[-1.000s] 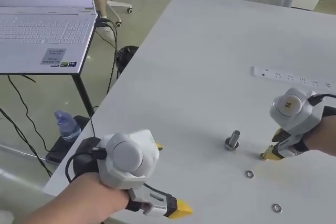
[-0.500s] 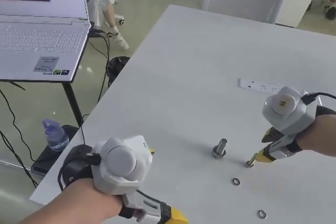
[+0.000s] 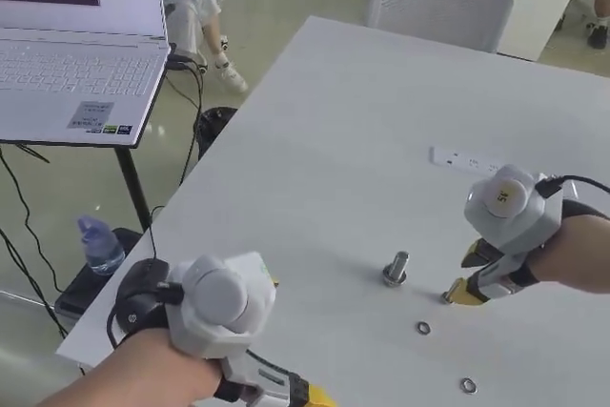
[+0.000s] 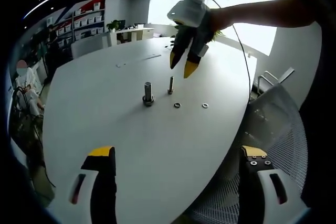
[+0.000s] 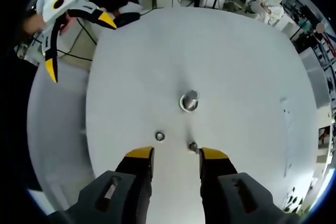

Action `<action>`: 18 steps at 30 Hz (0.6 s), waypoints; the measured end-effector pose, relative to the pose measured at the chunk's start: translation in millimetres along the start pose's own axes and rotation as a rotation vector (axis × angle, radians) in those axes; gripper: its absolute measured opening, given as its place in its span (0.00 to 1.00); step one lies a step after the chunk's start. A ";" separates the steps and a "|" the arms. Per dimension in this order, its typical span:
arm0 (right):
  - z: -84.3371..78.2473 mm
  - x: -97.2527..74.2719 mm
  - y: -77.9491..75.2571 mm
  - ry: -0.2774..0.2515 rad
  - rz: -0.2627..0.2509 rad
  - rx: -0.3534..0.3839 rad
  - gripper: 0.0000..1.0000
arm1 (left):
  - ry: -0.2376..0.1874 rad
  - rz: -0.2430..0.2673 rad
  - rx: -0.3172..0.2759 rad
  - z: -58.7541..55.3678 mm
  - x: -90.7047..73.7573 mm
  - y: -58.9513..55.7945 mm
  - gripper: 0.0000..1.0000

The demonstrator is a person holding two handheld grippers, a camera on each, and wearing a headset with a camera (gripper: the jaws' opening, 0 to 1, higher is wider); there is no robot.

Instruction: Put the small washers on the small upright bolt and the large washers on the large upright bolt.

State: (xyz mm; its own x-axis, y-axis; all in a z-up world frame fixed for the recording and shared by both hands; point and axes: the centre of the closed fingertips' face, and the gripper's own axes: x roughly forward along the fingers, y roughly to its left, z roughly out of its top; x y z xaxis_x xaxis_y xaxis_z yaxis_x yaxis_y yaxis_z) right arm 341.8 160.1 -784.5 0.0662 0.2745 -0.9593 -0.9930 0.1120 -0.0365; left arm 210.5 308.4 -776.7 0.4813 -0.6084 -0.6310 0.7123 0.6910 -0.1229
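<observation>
Since half a second ago, the right gripper has edged slightly closer to the small upright bolt. Both bolts and both washers have kept their places on the white table.

Right gripper: jaws apart, nothing between them, tips low over the table. The small upright bolt stands just ahead of the gap, close to one jaw tip. The first washer lies flat just ahead of the other jaw tip. The large upright bolt stands farther ahead, near the small one.

The second washer lies flat, apart from the first and nearer the person.

Left gripper: jaws wide apart, empty, held at the near table edge, well apart from the bolts.
</observation>
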 end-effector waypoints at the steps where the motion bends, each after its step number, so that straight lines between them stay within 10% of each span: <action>1: 0.6 0.3 2.6 -0.003 0.004 0.000 0.36 | 0.003 0.000 0.002 -0.3 -0.1 -0.3 0.98; 18: -3.3 28.6 22.0 -0.019 0.047 -0.016 0.32 | 0.022 -0.005 0.026 -1.9 -3.5 -5.3 0.94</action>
State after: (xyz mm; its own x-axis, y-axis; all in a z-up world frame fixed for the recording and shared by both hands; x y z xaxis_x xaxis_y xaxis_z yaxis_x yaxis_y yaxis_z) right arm 321.5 167.3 -813.7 0.0213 0.2970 -0.9546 -0.9965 0.0830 0.0036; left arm 204.0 307.6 -775.3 0.4665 -0.6033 -0.6469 0.7280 0.6772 -0.1066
